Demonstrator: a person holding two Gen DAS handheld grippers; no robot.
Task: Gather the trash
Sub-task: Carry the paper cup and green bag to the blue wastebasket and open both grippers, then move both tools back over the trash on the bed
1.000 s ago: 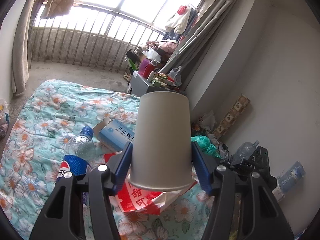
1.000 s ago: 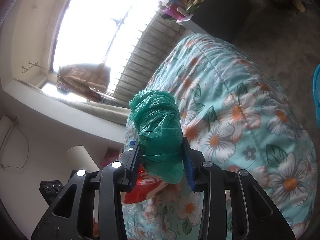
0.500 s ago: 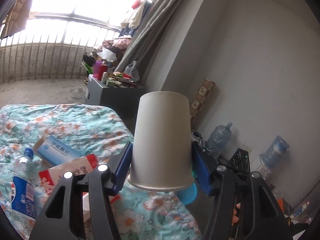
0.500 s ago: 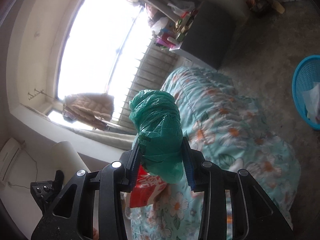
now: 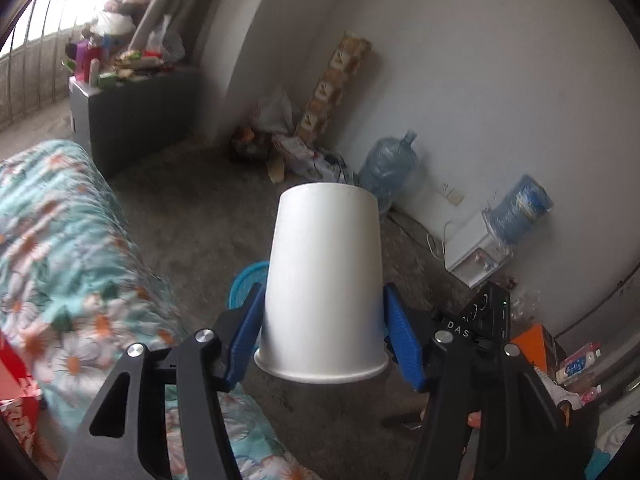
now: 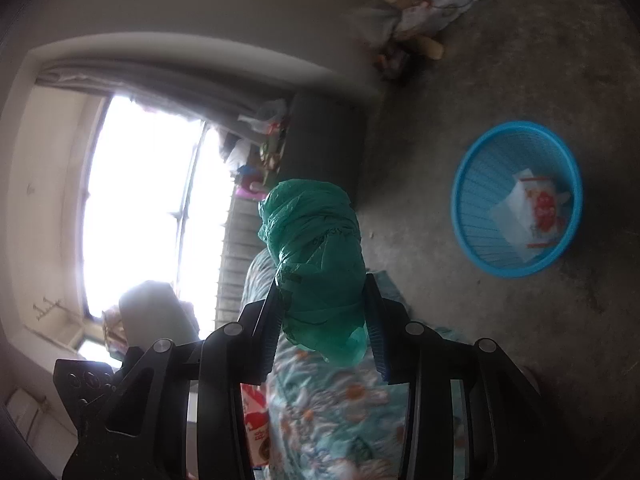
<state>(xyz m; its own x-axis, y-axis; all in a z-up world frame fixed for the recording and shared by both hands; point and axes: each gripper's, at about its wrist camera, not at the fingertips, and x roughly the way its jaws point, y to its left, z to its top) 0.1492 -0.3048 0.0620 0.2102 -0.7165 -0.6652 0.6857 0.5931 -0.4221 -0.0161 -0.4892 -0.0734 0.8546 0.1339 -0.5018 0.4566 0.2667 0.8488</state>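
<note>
Left wrist view: left gripper (image 5: 322, 332) w/ blue pads clamped on a white paper cup (image 5: 323, 284), held upside down, rim toward the camera. Blue basket (image 5: 245, 282) on the concrete floor sits right behind the cup, mostly hidden; floral quilt (image 5: 60, 248) left of it. Right wrist view: right gripper (image 6: 323, 322) pinching a wadded green plastic bag (image 6: 316, 256). Basket (image 6: 464, 216) lies right of the bag, apart, w/ a red-and-white wrapper (image 6: 534, 214) inside.

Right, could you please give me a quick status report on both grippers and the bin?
Left hand-held gripper shut on white paper cup. Right hand-held gripper shut on green plastic bag. Blue basket on floor, one wrapper inside. Nothing blocking it.
</note>
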